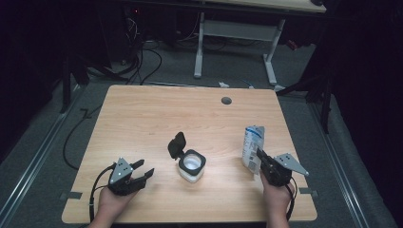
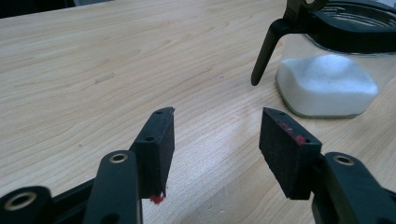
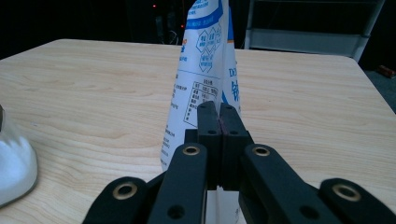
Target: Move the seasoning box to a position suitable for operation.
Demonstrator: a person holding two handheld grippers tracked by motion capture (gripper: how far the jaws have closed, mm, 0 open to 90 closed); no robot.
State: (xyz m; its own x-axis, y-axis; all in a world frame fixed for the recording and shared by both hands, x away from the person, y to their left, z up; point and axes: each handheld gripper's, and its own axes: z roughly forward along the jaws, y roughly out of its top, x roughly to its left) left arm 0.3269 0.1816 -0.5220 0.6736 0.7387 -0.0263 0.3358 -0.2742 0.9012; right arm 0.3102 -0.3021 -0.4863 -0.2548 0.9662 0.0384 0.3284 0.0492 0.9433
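Between the right hand-held gripper (image 3: 219, 121) jaws (pressed together) stands the pouch (image 3: 205, 60).

The pouch (image 1: 252, 148) is white with blue print and panels, the jar (image 1: 192, 165) clear with white powder and a black lid (image 1: 176, 144), the worktop (image 1: 157, 114) pale wood grain, both grippers' jaws black.

Pouch (image 3: 205, 60) top: cut off by the right gripper view's upper edge
Pouch print: too small for me to read
Jar (image 2: 336, 70): its right side runs past my left gripper view's edge
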